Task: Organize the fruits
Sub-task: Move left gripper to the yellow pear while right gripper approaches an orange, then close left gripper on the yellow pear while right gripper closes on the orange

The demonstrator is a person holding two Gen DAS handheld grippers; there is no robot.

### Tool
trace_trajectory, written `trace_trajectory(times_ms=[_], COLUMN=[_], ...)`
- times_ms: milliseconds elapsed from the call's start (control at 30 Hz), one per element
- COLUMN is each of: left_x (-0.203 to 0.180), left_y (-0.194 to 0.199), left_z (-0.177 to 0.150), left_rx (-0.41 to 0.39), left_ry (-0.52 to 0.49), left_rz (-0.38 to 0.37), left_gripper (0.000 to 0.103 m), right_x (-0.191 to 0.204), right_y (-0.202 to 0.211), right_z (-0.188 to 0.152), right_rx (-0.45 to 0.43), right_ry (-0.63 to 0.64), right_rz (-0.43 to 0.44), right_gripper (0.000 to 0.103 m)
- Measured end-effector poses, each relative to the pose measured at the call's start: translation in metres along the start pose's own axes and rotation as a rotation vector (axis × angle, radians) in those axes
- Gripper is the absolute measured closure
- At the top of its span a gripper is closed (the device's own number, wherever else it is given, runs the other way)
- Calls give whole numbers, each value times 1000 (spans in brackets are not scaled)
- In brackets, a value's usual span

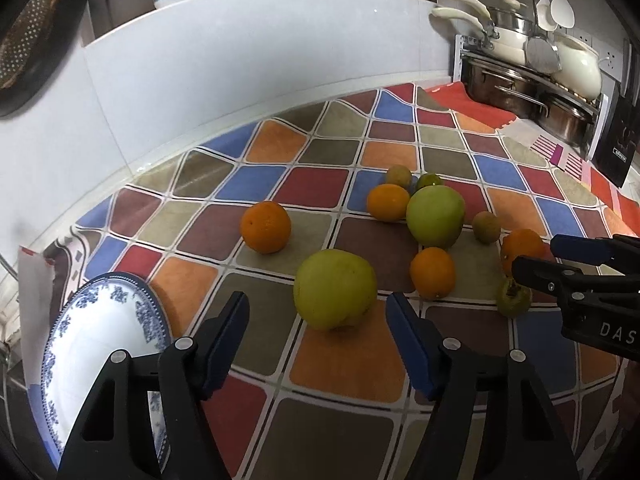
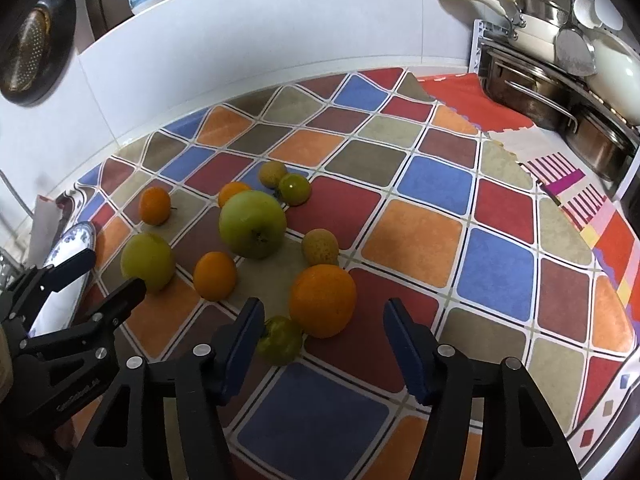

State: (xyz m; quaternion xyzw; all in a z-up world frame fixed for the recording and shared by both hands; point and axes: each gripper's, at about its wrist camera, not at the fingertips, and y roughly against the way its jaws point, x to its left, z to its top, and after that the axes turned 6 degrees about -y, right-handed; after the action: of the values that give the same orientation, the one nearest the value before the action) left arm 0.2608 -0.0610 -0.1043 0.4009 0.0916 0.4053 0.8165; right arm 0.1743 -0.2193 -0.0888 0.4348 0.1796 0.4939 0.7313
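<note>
Both our tongs stand with jaws apart and grip nothing: our left gripper (image 1: 316,336) hangs just short of the near apple (image 1: 335,289), and our right gripper (image 2: 324,340) hangs just short of the big orange (image 2: 323,300). We take the large apple (image 2: 252,224) as our landmark; it sits on the checked cloth (image 2: 496,268) amid the scattered fruit. Behind it, touching or nearly so, lies an orange (image 2: 232,192), and further back a small yellow-green fruit (image 2: 272,173) sits beside a small green fruit (image 2: 295,189). To its left and well apart is another orange (image 2: 155,205). In front of it and to the left lie the near apple and, just beside that, a small orange (image 2: 215,275). To its right and nearer us rests a speckled brownish fruit (image 2: 320,246), almost touching the big orange in front of it. A green persimmon-like fruit (image 2: 280,340) touches the big orange on the side toward our left jaw. Far left of the large apple, at the cloth's edge, a blue-and-white plate (image 1: 104,344) holds no fruit.
</note>
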Motion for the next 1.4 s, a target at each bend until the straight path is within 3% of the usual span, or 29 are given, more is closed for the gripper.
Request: trace_trajectory(times_ms=[300,467,700,1033,1400], left_x=[0,-1,1,9,38], left_y=[-20,-27,-26,6,55], left_z=[2,3,2,4,-12], left_rx=[40,49,46,-3,-44], left_ry=[5,4,15,53,177], left_rz=[-48,-71,-69,-45,36], left_gripper=[45,53,54,54,54], right_x=[-1,-1,1,13,59], right_y=[-14,-19,-19,1,32], right_z=[5,7,8,11,7], right_rx=[26,33,27,-31,-77], right_ry=[-11,-17,-7,47,197], right_rz=[2,3,0,27,150], right_gripper=[50,61,63,63,63])
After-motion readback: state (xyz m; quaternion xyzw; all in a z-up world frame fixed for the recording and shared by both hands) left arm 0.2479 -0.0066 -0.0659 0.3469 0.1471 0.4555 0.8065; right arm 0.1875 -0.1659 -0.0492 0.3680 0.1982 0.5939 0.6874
